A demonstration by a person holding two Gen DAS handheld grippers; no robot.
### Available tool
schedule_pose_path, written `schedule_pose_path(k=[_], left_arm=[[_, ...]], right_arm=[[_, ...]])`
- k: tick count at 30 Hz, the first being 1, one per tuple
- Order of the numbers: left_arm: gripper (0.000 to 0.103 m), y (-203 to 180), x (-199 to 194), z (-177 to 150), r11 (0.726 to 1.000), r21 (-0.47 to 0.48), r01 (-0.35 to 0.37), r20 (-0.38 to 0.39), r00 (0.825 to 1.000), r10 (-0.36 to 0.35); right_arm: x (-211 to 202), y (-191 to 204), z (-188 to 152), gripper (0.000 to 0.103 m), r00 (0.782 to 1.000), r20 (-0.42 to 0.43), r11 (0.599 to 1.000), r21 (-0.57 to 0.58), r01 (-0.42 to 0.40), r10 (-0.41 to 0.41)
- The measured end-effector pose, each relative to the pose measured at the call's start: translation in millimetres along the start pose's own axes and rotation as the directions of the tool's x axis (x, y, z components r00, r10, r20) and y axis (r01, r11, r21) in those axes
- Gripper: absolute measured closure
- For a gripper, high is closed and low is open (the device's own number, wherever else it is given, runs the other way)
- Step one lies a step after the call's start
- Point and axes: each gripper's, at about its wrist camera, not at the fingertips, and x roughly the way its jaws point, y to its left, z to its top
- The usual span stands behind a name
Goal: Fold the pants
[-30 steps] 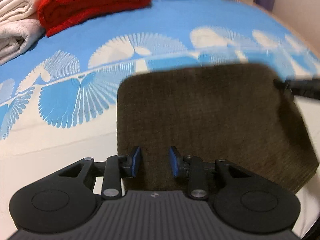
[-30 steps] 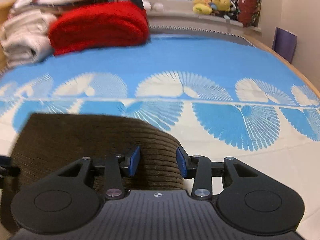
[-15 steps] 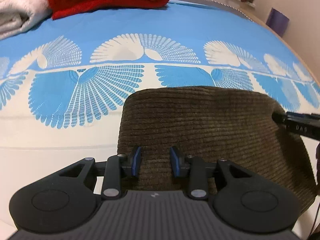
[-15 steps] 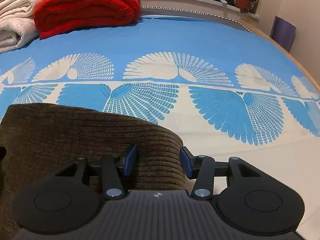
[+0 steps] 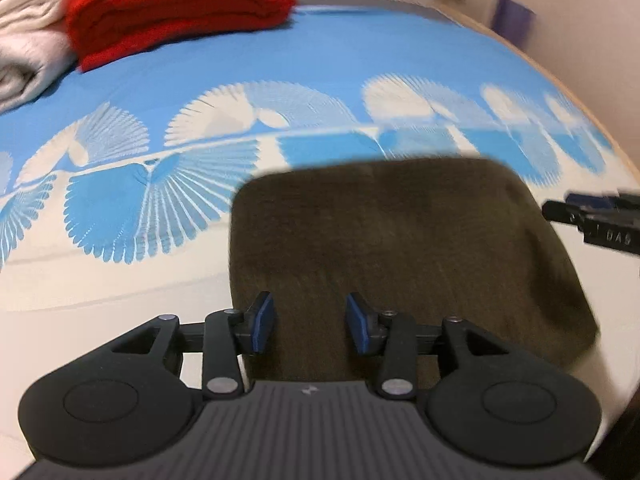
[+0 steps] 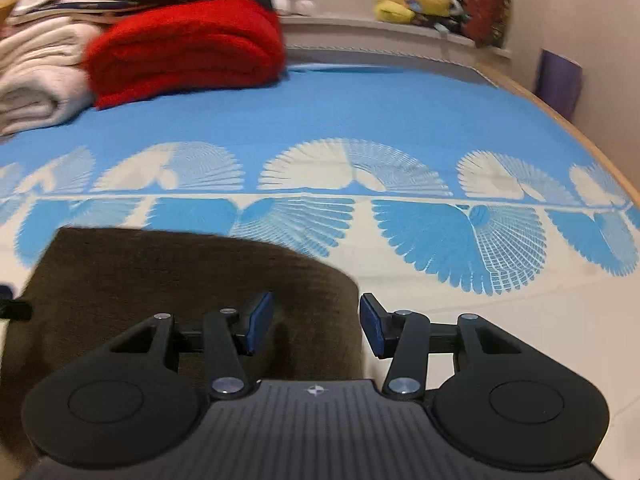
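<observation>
The brown corduroy pants (image 5: 400,256) lie folded in a thick rectangle on the bed. My left gripper (image 5: 311,328) hovers over their near left part. Its jaws are opening, and the blue pads (image 5: 262,326) stand apart with fabric showing between them but not pinched. My right gripper (image 6: 315,328) is over the near right corner of the pants (image 6: 168,276). It is open, its left pad above the cloth and its right pad (image 6: 370,330) just past the edge. The right gripper's fingertip (image 5: 592,220) shows at the right edge of the left wrist view.
The bed sheet (image 6: 360,112) is blue and cream with fan shapes. A folded red blanket (image 6: 184,48) and white towels (image 6: 36,76) are stacked at the far left. Plush toys (image 6: 408,0) sit on the window sill. The wooden bed edge (image 6: 560,120) runs along the right.
Both grippers' jaws have spread wider and no longer pinch the cloth. Both hands pulled back and up a little from the folded pants, which stay flat on the bed.
</observation>
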Motion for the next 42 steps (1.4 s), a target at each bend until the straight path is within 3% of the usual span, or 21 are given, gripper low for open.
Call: schedule_pose_path(k=[2,3,5,6,8,10,12,14,16,19,21,22,24,26,28,31,33,37,42], left_arm=[[0.058,-2.5,2.0,-13.5,0.999,0.049,-0.008,-0.044,0.999,0.01],[0.056,-1.4,10.7,-22.8,0.997,0.069,-0.021,-0.105,0.994,0.028],[0.046,1.7,23.0,-38.3,0.994,0.093,-0.049,-0.182,0.981,0.065],[0.044,2.0,21.7,-42.8,0.993,0.098,-0.062,-0.179,0.981,0.079],[0.045,0.2,10.9,-46.1,0.993,0.092,-0.075,-0.154,0.984,0.088],[0.045,-3.2,1.9,-51.0,0.994,0.092,-0.057,-0.138,0.988,0.069],[0.044,-7.0,6.5,-61.8,0.993,0.106,-0.041,-0.183,0.981,0.06],[0.043,-13.0,6.1,-71.1,0.988,0.139,-0.065,-0.197,0.976,0.092],[0.044,-15.5,-10.7,-66.3,0.986,0.126,-0.112,-0.186,0.973,0.134],[0.039,-15.2,-58.1,-60.7,0.986,0.06,-0.157,-0.08,0.984,0.162],[0.018,-18.3,-95.2,-65.4,0.983,0.006,-0.185,0.025,0.982,0.185],[0.013,-24.0,-114.3,-70.7,0.98,-0.019,-0.199,0.086,0.976,0.2],[0.006,-36.0,-145.4,-87.5,0.979,-0.054,-0.199,0.178,0.962,0.205],[0.0,-51.4,-165.5,-102.9,0.981,-0.075,-0.178,0.242,0.951,0.191],[0.0,-70.3,-175.4,-121.1,0.984,-0.073,-0.164,0.293,0.939,0.179],[0.0,-105.0,-174.2,-138.4,0.984,-0.03,-0.177,0.323,0.93,0.177],[0.0,-114.5,-164.1,-143.3,0.988,-0.006,-0.152,0.291,0.945,0.147],[0.0,-115.0,-145.1,-140.0,0.982,-0.02,-0.19,0.254,0.949,0.189],[0.0,-100.7,-123.8,-132.3,0.981,-0.088,-0.174,0.196,0.962,0.188]], right_arm=[[-8.8,0.9,-12.1,0.052,0.997,-0.058,0.997,-0.038,-0.061,0.059],[-10.1,2.1,-20.2,0.052,0.992,-0.104,0.995,-0.064,-0.08,0.073],[-2.5,6.3,-41.1,0.051,0.967,-0.246,0.987,-0.129,-0.097,0.063],[2.0,9.9,-55.6,0.051,0.951,-0.309,0.977,-0.191,-0.094,0.031],[-5.7,15.7,-62.6,0.05,0.961,-0.276,0.966,-0.246,-0.075,0.004],[-16.8,14.9,-58.4,0.05,0.97,-0.241,0.974,-0.216,-0.074,0.02],[-15.0,9.2,-62.5,0.05,0.962,-0.274,0.983,-0.171,-0.07,0.021],[-11.4,7.5,-71.1,0.041,0.952,-0.305,0.983,-0.179,-0.044,-0.013],[-18.1,7.1,-66.6,0.041,0.949,-0.313,0.988,-0.155,-0.023,-0.026],[-57.2,4.5,-51.5,0.042,0.979,-0.205,0.998,-0.069,0.0,-0.014],[-91.3,0.6,-45.8,0.041,0.996,-0.094,1.0,0.011,-0.01,0.012],[-109.0,-0.9,-45.4,0.04,0.999,-0.038,0.999,0.053,-0.013,0.015],[-147.7,-1.5,-50.0,0.031,0.996,0.083,0.992,0.125,-0.035,0.025],[-177.2,3.2,-62.6,0.011,0.985,0.168,0.989,0.14,-0.053,0.029],[-198.6,8.2,-79.9,0.005,0.973,0.231,0.99,0.132,-0.057,0.025],[-206.6,14.0,-104.1,0.003,0.974,0.225,0.99,0.129,-0.052,0.022],[-205.1,18.6,-108.3,0.003,0.98,0.198,0.987,0.151,-0.056,0.026],[-195.3,28.4,-117.9,0.003,0.986,0.161,0.995,0.091,0.028,-0.043],[-183.0,29.9,-120.3,0.003,0.99,0.119,0.995,0.073,0.065,-0.074]])
